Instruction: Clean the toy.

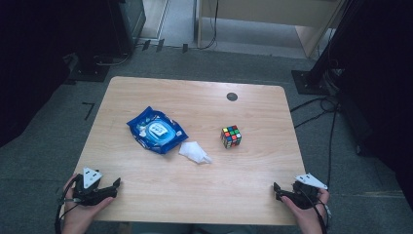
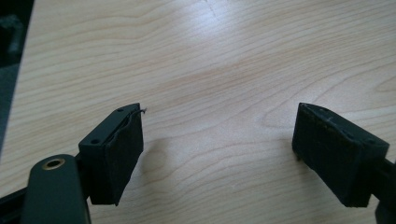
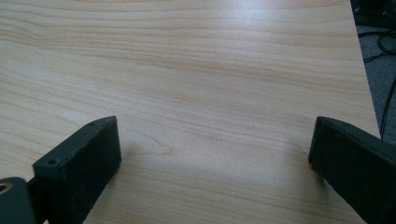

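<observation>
a crumpled white wipe [image 1: 194, 152] lies near the middle of the desk [image 1: 160, 190], just beside the lower right corner of a blue wipes pack [image 1: 157, 130]. a scrambled puzzle cube [image 1: 231, 136] sits to the right of the wipe, apart from it. the left gripper [image 1: 115, 185] rests at the near left corner of the desk, its 2 fingers [image 2: 116, 156] wide apart over bare wood. the right gripper [image 1: 276, 191] rests at the near right corner, fingers [image 3: 79, 163] likewise spread with nothing between them.
</observation>
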Available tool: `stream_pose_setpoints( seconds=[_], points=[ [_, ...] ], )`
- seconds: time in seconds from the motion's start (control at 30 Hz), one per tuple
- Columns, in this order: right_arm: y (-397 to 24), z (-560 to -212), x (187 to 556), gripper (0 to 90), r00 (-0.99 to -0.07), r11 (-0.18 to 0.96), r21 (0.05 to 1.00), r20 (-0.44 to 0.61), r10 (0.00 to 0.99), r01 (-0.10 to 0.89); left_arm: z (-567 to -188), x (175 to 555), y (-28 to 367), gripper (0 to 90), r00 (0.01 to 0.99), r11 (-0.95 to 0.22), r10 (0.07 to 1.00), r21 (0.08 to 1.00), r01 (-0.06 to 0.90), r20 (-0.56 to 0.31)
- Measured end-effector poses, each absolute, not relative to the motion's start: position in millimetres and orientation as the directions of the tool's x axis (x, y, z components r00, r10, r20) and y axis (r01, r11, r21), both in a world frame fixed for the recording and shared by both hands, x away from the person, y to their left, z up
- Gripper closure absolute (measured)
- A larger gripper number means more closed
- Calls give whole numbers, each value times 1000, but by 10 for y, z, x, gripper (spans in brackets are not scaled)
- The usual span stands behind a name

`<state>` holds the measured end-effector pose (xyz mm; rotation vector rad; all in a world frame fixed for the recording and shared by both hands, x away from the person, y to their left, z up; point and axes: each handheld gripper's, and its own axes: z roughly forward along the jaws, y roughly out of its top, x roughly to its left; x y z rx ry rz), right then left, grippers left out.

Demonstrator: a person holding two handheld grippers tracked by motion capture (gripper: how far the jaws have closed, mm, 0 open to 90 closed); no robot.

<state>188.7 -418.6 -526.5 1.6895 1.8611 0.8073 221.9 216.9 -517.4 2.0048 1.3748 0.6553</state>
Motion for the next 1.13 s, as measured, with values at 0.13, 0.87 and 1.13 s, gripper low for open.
stream_pose_setpoints(
  seconds=[0.13,0.87,1.13],
  points=[
    [-4193,-5266,1895,12,-126,69,712,27,992,699,-5176,2250,2208,169,338,-244,941,714,656,11],
    [-4190,-5267,1901,0,-132,73,707,29,991,703,-5175,2277,2196,170,353,-254,936,713,654,11],
    [-4190,-5267,1901,0,-132,74,707,28,991,703,-5175,2279,2196,169,352,-253,936,713,654,9]
  ],
)
